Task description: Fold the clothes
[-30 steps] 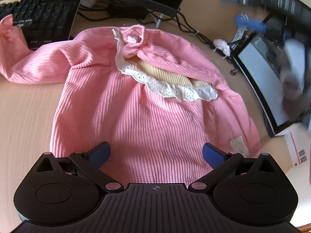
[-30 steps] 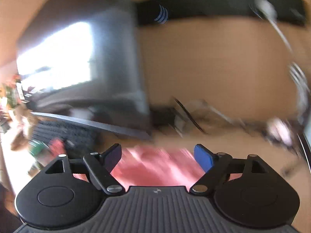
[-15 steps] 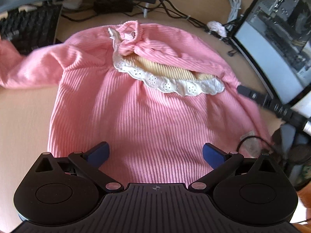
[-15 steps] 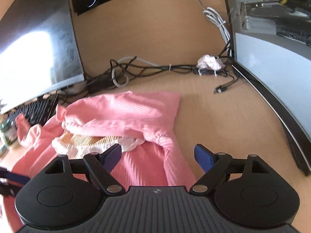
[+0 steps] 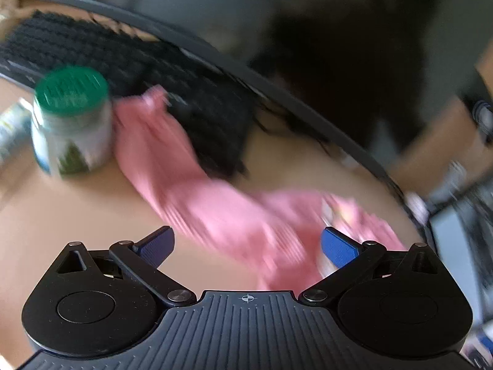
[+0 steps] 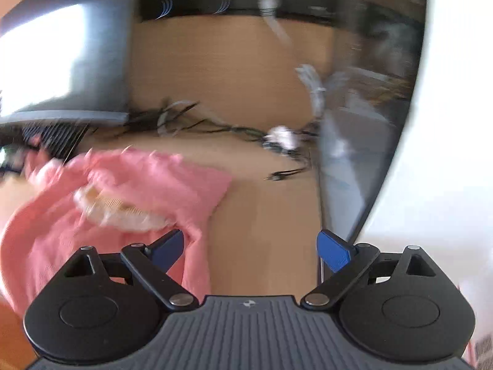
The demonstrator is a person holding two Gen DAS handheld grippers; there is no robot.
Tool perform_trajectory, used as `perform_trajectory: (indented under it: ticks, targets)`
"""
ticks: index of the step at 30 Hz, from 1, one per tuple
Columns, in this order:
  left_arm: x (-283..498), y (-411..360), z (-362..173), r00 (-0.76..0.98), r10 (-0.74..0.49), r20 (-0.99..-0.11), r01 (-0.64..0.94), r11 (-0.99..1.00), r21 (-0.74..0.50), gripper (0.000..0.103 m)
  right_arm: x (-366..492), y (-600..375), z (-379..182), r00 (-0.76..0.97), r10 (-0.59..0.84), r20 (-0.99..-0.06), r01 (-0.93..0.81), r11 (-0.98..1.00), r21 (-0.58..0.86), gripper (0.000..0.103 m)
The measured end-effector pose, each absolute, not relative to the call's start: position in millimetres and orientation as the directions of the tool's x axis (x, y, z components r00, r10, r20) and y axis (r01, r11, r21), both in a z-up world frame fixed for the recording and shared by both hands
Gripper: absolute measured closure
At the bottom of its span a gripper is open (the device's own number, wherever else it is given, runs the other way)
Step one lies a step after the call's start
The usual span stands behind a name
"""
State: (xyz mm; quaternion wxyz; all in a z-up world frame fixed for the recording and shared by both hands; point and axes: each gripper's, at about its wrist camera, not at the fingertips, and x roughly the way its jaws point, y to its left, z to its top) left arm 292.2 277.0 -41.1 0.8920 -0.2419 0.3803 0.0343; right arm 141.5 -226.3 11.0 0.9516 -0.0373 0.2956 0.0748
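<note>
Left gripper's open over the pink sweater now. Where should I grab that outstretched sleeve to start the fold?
Likely the sleeve's cuff end, beside the green-lidded jar. The pink sweater lies flat, the sleeve reaching out to the keyboard, so bring the open left gripper down from above, clear of the jar.

Pink garment (image 5: pixel 215 209) and jar (image 5: pixel 72 120) motion-blurred
</note>
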Motion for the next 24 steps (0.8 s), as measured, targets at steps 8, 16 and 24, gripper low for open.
perform_trajectory:
  ticks: [8, 16, 24]
  targets:
    - [329.1, 282.5, -62.3, 0.663, 0.096, -0.742, -0.43, 0.86, -0.273, 0.037, 139.2, -211.3, 10.0, 0.828, 0.169, -0.535, -0.102, 0.983, 0.152, 0.006]
    - [315.9, 281.8, -57.9, 0.722, 0.19, -0.665, -0.433, 0.874, -0.221, 0.099, 142.1, -206.7, -1.4, 0.823, 0.199, -0.533, -0.109, 0.975, 0.196, 0.006]
    - [283.0, 223.4, 9.5, 0.894, 0.108, -0.434, -0.194, 0.968, -0.159, 0.1, 148.1, -208.1, -7.8, 0.828, 0.226, -0.514, -0.12, 0.965, 0.231, 0.006]
